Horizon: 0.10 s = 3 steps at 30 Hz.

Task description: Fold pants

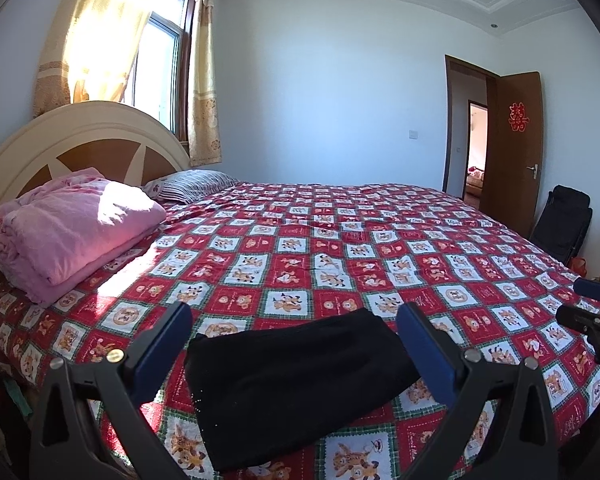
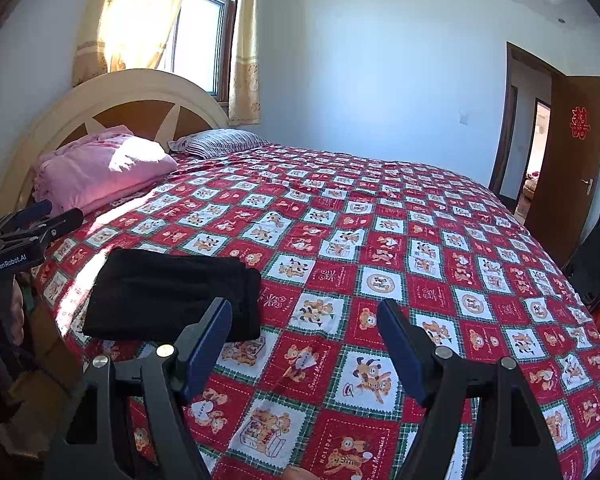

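Because the black pants (image 1: 296, 392) already lie as a compact folded rectangle near the front edge of the bed (image 1: 340, 248), the left wrist view shows the left gripper (image 1: 294, 354) held above and behind them with its jaws spread wide and nothing between them; the bundle sits framed in the gap, apparently untouched, which reads as a hand either released from the fold or lined up for one more. At the right margin of that view the right gripper (image 1: 592, 308) pokes in, well apart from the cloth. From the right wrist view, the right gripper (image 2: 304, 344) likewise stands wide open and empty over the patterned quilt (image 2: 380, 240), with the pants (image 2: 172, 296) off to its left side, flat and squared. A pink blanket (image 2: 104, 168) rests by the headboard (image 2: 140, 92), clear of the work, so the fold looks essentially finished.
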### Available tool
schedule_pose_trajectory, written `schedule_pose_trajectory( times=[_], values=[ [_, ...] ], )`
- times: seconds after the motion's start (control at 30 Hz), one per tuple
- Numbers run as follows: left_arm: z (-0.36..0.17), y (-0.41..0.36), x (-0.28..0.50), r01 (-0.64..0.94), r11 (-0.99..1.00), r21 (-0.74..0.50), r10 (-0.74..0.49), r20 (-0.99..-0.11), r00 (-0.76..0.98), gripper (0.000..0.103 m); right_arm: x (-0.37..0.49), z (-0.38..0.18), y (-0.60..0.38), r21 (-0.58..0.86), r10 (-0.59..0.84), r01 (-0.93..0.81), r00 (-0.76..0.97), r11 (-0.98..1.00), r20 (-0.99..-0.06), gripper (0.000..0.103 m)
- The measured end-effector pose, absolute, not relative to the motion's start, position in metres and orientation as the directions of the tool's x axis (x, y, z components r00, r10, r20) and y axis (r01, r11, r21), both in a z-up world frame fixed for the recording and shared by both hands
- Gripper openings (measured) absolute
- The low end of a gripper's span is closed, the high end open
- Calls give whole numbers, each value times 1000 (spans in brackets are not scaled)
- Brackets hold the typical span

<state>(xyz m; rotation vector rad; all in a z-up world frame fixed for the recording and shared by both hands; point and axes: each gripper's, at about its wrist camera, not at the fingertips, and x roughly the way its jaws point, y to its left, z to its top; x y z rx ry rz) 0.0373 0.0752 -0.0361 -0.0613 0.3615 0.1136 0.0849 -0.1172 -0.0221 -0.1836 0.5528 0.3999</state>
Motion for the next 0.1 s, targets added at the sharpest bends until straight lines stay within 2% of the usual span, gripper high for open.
schedule_pose_trajectory(
  times=[0.1],
  values=[
    [-37, 73, 38, -88, 995, -44, 66, -361, 930, 103, 86, -22, -118, -53, 319, -411, 775, 910, -545, 76]
  ],
)
